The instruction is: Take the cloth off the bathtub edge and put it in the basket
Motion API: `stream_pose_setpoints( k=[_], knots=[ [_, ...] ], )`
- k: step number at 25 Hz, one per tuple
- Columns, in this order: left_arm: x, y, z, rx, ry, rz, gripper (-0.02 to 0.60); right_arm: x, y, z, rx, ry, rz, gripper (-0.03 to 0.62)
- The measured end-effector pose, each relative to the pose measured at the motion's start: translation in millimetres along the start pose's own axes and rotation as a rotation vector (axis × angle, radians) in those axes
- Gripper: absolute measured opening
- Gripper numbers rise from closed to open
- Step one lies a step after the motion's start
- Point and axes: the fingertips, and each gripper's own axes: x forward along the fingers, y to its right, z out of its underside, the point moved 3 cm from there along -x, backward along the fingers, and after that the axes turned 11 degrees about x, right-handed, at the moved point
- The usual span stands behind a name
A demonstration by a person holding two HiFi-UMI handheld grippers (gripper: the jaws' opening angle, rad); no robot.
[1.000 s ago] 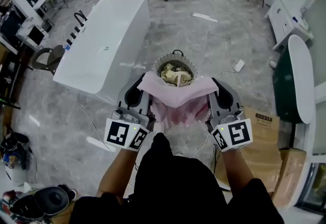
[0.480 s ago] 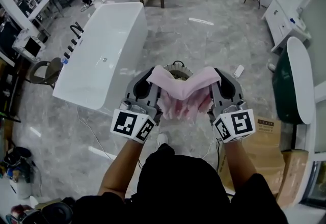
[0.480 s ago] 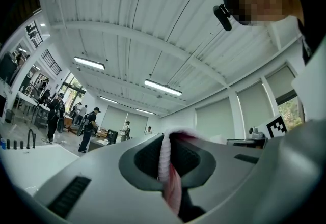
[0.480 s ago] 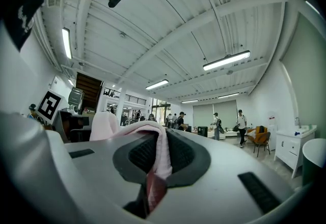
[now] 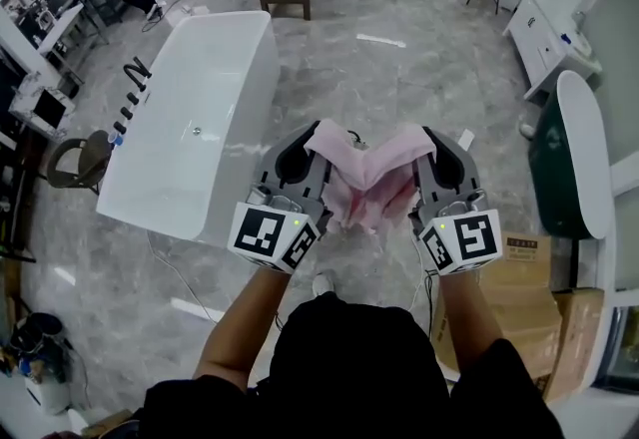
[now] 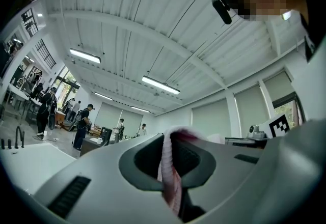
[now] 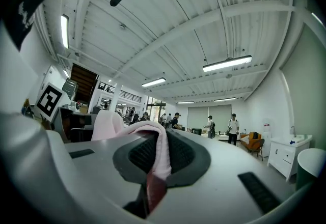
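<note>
1. The left gripper (image 5: pixel 310 140) has its jaws narrow, clamped on one upper edge of the soft pink cloth (image 5: pixel 365 180).
2. The right gripper (image 5: pixel 431 143) has its jaws narrow, clamped on the opposite edge.
3. The cloth sags between both grippers above the grey marble floor (image 5: pixel 399 68), to the right of the white rectangular bathtub (image 5: pixel 262 98).

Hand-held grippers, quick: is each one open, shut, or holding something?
Left hand-held gripper: closed on the pink cloth.
Right hand-held gripper: closed on the same pink cloth.
</note>
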Motion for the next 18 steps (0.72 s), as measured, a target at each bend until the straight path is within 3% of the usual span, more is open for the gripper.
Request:
stream_pose_setpoints(
  k=[7,18],
  knots=[
    [20,-34,14,-0.01,-0.002,0.039,0.034,39,12,9,0.019,-0.002,0.053,0.043],
    [58,-50,26,0.009,-0.008,0.027,0.034,75,27,11,0.037,-0.02,0.002,0.044]
  ],
)
